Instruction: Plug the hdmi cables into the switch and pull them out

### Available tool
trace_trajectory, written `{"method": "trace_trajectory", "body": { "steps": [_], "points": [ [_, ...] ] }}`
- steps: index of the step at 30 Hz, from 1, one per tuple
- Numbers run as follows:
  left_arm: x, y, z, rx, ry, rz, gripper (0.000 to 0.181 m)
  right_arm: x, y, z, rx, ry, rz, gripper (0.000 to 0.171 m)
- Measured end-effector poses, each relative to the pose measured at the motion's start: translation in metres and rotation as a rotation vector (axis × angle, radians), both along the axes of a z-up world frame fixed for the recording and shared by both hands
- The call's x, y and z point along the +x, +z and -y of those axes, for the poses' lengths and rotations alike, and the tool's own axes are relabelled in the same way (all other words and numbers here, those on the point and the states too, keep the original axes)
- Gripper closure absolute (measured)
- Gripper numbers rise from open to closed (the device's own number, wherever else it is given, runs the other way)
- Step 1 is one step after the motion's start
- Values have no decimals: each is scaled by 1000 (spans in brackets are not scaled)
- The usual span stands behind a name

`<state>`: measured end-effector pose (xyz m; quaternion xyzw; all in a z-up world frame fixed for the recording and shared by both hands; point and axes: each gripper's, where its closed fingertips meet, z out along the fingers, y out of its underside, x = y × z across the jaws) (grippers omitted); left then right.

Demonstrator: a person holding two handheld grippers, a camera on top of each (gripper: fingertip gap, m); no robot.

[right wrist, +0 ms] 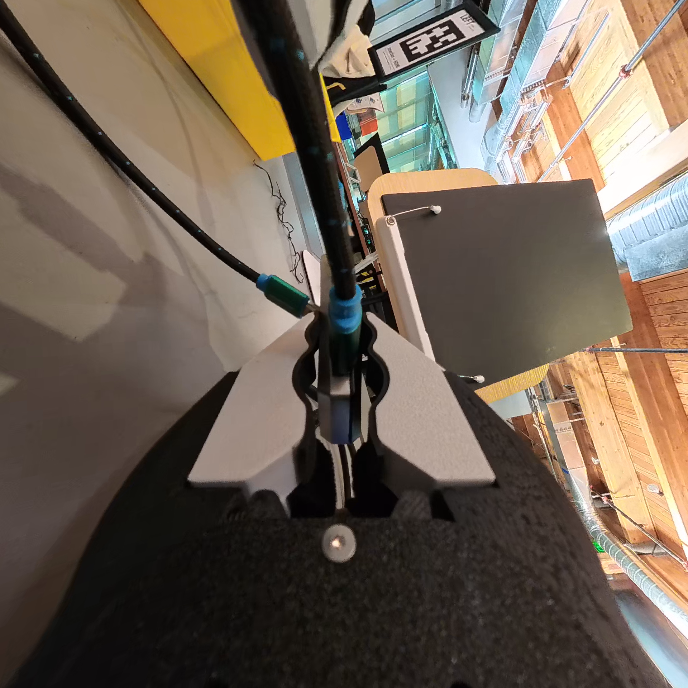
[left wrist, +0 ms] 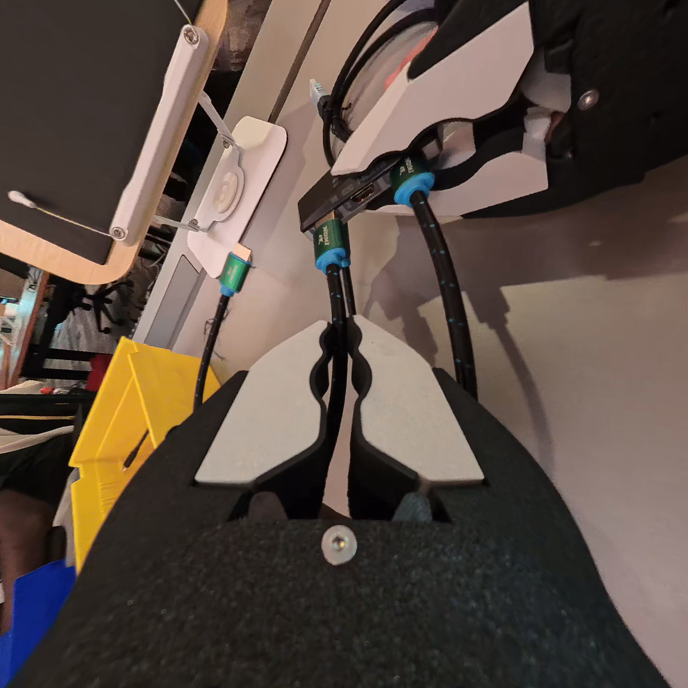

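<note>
While the right gripper (right wrist: 340, 372) clamps the switch (left wrist: 327, 201) – left gripper (left wrist: 339, 327) pinches 1 cable (left wrist: 337, 309)

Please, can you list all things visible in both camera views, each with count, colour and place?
switch: one, black, held off the table by the right gripper
plugged cables: two, black braid with green plugs, in the switch
loose cable: one, same colours, unplugged, left of the switch
bin: one, yellow, lower left
board: one, black with pale wood rim, behind
table: one, white
left gripper: shut on a plugged cable's cord
right gripper: shut on the switch
</note>
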<state>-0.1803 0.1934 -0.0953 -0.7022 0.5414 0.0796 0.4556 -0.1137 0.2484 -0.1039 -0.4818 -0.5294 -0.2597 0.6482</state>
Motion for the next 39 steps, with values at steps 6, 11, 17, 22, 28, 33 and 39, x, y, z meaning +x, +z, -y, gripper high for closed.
{"method": "trace_trajectory", "body": {
  "steps": [6,11,17,22,28,33,39],
  "points": [
    [-2,-3,-2,13,0,-35,175,0,0,0,1,3,-2,151],
    [-2,-3,-2,-55,-1,31,175,-1,0,0,4,6,1,151],
    [1,-3,-3,-87,15,108,175,0,1,-1,4,-6,-11,151],
    [3,-1,-5,-237,10,275,175,-1,-1,-1,10,-4,8,151],
    [1,-6,-7,-226,-23,245,175,-3,-3,0,11,18,9,152],
    [0,-18,-11,-281,-5,247,175,-20,-1,14,54,95,41,152],
    [-1,-21,-15,-285,46,275,175,-24,-5,15,35,84,56,152]
  ]
}}
